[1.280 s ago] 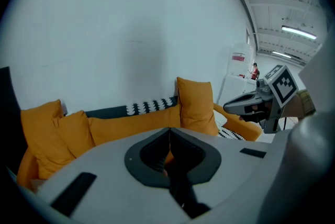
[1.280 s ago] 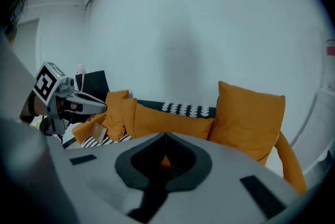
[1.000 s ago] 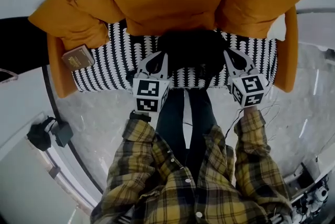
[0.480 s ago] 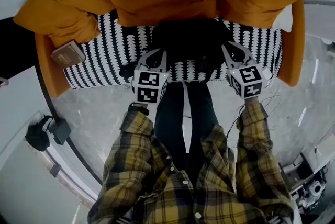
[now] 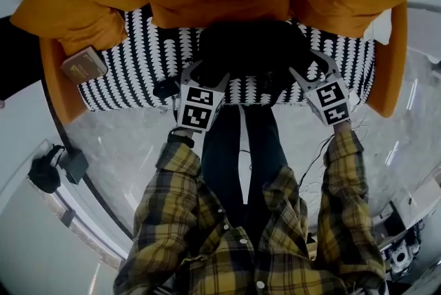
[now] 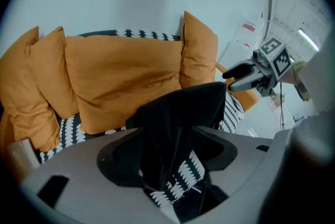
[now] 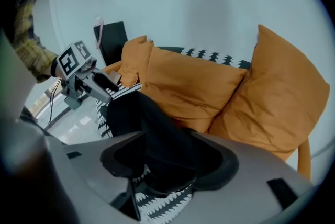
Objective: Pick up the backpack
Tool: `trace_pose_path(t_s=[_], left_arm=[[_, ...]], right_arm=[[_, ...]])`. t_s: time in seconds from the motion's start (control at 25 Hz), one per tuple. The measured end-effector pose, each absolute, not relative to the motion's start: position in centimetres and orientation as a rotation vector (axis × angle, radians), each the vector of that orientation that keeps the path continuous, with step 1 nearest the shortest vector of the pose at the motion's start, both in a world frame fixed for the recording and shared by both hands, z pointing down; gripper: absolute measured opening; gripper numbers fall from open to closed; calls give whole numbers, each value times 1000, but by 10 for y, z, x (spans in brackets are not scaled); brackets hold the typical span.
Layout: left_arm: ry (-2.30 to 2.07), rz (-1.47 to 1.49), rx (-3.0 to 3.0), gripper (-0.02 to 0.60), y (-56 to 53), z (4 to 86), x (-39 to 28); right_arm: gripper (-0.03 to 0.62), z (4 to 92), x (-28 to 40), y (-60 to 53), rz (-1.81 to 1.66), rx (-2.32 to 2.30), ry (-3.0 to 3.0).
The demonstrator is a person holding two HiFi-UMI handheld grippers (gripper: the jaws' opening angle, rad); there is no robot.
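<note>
The person wears a long-sleeved yellow-and-black plaid shirt (image 5: 207, 231) with pale buttons (image 5: 260, 283) down the front, above dark trousers (image 5: 227, 149). The left hand-held gripper (image 5: 205, 73) and right hand-held gripper (image 5: 313, 66) are pale grey, each with 2 curved jaws lined in black and a white cube (image 5: 200, 107) bearing black square markers. A thin dark cable (image 5: 317, 159) trails beside the right sleeve.

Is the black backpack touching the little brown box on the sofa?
Apart. Head view: patterned seat lies between the backpack and the brown box.

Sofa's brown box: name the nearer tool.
Left: the left tool at the backpack's side facing the box, the right tool at its far side. Both just opened, backpack fabric between their jaws.
</note>
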State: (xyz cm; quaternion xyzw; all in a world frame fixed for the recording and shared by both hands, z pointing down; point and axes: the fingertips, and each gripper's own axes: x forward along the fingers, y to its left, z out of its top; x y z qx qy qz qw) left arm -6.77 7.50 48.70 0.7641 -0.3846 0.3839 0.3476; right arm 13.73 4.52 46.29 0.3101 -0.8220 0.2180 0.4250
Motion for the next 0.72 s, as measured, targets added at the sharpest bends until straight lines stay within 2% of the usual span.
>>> trace_pose_path(t_s=[0.08,0.28,0.72], left_arm=[[-948,1055,1995,306,76,498,-62],[-879,1131,2001,338,79,517,-58],[-814,1256,1983,347,90,557,-73]], right_arm=[[295,473,140,43,491,690,-2034],[333,493,138,37,404,555,-1988],[359,529,127,49,253,381,-1898]])
